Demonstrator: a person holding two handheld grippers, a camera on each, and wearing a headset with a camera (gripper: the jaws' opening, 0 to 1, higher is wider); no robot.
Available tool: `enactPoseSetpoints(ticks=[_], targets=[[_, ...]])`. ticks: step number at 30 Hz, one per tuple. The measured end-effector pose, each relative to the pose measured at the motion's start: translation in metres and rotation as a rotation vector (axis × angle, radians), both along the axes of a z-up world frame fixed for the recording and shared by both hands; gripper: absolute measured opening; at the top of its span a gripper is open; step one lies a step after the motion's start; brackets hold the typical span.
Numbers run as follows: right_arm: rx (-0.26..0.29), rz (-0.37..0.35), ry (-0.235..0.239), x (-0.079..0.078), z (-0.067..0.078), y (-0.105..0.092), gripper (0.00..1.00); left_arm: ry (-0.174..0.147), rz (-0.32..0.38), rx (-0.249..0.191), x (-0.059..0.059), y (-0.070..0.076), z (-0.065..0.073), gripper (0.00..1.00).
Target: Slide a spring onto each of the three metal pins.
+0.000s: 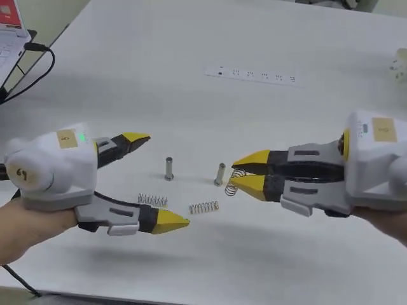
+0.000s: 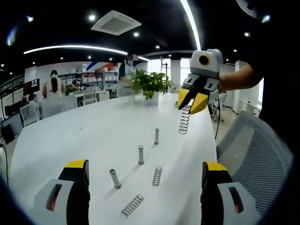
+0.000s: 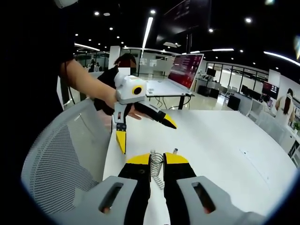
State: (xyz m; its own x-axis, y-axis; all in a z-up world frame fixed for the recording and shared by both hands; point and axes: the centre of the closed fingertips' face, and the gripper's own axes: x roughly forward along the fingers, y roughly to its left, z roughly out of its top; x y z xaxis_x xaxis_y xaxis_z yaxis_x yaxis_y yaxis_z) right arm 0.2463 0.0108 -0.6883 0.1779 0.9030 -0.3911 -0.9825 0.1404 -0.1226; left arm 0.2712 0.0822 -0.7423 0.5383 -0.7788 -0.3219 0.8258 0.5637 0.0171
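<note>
Two short metal pins [image 1: 168,168] [image 1: 220,174] stand upright on the white table [image 1: 191,108]; the left gripper view has three pins in a row [image 2: 156,136] [image 2: 140,154] [image 2: 115,179]. Two loose springs [image 1: 152,200] [image 1: 203,207] lie in front of the pins, and also appear as springs [image 2: 157,176] [image 2: 132,205] in the left gripper view. My right gripper [image 1: 241,172] is shut on a third spring [image 1: 236,175] [image 3: 157,168], which hangs beside the right pin. My left gripper [image 1: 154,179] stands wide open left of the pins, holding nothing.
A white power strip [image 1: 251,75] lies further back on the table. A laptop [image 1: 9,32] and a black cable [image 1: 38,63] sit at the far left corner. A grey mesh chair [image 3: 61,159] stands beside the table. A potted plant [image 2: 150,84] stands at the table's far end.
</note>
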Motion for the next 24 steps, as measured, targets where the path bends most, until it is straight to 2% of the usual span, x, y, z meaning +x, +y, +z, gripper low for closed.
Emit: enactPoseSetpoints(ticks=[5,8,12,19,24], targets=[[-0.003,-0.009,-0.001,0.001,-0.001,-0.001,0.07,0.017,0.003,0.002,-0.004,0.007,-0.004,0.98],[-0.013,-0.013,-0.007,0.001,-0.002,-0.003,0.07,0.017,0.001,0.018,-0.006,0.008,-0.008,0.98],[-0.026,-0.024,-0.012,0.002,-0.005,-0.008,0.07,0.022,0.006,0.018,-0.007,0.012,-0.010,0.98],[-0.035,-0.077,-0.011,0.011,-0.007,-0.026,0.07,0.018,0.041,0.010,-0.004,0.021,-0.007,0.98],[-0.054,-0.109,-0.011,0.017,-0.013,-0.038,0.07,0.023,0.045,0.005,-0.005,0.022,-0.008,0.98]])
